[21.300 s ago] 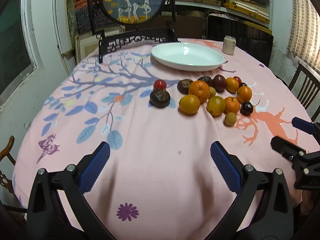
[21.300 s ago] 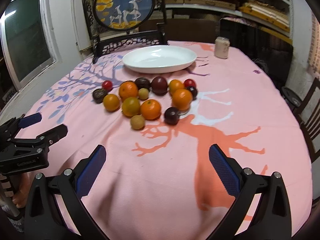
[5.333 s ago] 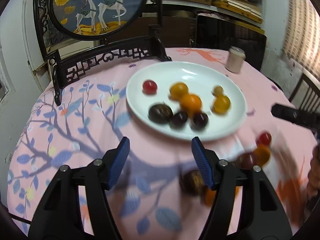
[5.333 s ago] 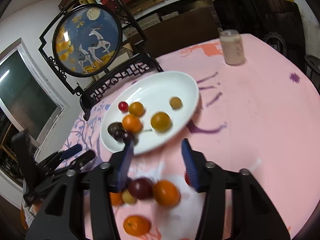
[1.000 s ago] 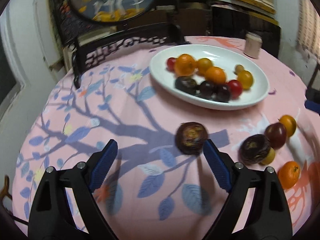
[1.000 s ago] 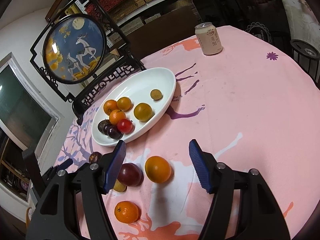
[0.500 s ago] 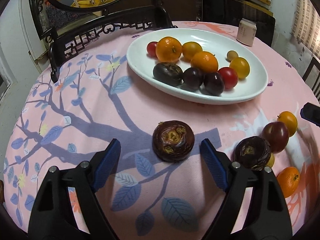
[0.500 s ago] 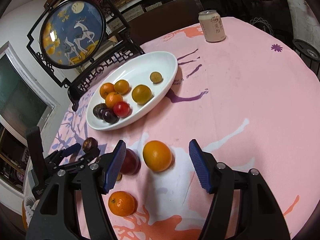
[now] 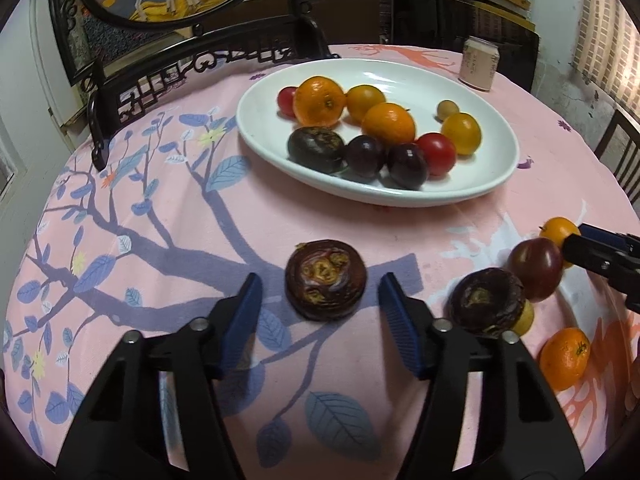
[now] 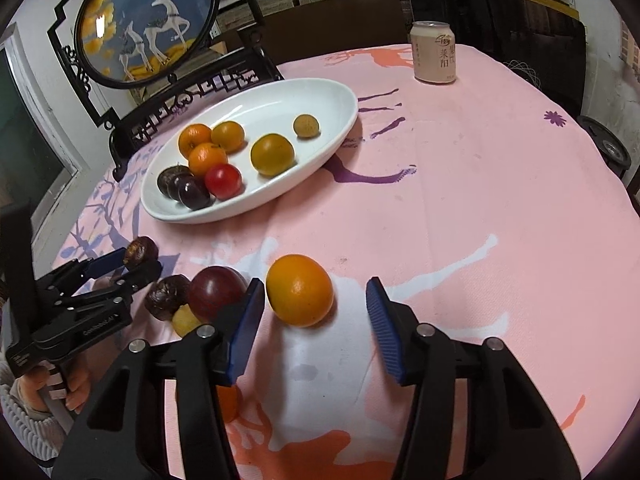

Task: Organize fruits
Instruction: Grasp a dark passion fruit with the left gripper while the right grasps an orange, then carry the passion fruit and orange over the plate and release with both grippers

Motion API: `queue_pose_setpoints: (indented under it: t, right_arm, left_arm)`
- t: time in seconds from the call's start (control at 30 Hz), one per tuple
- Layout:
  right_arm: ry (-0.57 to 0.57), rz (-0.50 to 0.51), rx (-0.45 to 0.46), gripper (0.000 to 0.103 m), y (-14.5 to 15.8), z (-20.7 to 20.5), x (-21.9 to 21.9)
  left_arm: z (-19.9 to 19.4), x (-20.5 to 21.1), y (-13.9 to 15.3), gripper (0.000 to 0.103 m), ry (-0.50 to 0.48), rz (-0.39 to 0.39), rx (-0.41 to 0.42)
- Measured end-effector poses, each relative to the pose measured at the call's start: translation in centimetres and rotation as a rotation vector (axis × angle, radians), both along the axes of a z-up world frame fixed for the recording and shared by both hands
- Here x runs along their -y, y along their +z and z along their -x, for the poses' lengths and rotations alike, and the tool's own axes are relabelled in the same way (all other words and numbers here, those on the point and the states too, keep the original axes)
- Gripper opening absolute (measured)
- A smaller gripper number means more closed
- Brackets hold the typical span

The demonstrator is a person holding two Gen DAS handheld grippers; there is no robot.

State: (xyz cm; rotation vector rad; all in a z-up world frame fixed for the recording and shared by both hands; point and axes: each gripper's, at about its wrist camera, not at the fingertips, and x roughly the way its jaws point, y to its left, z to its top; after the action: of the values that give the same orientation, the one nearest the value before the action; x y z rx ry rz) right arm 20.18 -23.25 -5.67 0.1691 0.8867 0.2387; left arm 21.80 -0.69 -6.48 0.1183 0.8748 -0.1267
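A white oval plate holds several fruits: oranges, dark plums, a red one. My left gripper is open, its jaws on either side of a dark wrinkled fruit on the pink cloth. My right gripper is open around an orange. Beside it lie a dark red plum, a second wrinkled fruit, a small yellow fruit and a mandarin.
A drink can stands at the far side of the round table. A dark carved stand with a deer picture and a chair back sit behind the plate. The left gripper shows in the right wrist view.
Both grippers have moved forward and down. The wrinkled fruit now sits between the left jaws and the orange between the right jaws. The fruits have not moved.
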Motion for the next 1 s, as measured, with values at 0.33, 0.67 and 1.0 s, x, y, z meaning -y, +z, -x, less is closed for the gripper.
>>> queue_pose_setpoints:
  t: [0.33,0.67,1.0]
  right_arm:
    - [0.05,0.051,0.014,0.035,-0.8,-0.4,-1.8]
    - [-0.019,-0.002,0.083,0.035,1.0,0.5,0.2]
    - [-0.042,-0.073,0.156,0.035,5.5,-1.9,1.0]
  left_arm:
    - [0.4,0.4,0.0,0.04,-0.037,0.013,0.006]
    - [1.9,-0.4,1.3,0.039,0.0,0.017,0.057]
    - [-1.3,1.4,7.1,0.039,-0.021,0.022,0.134]
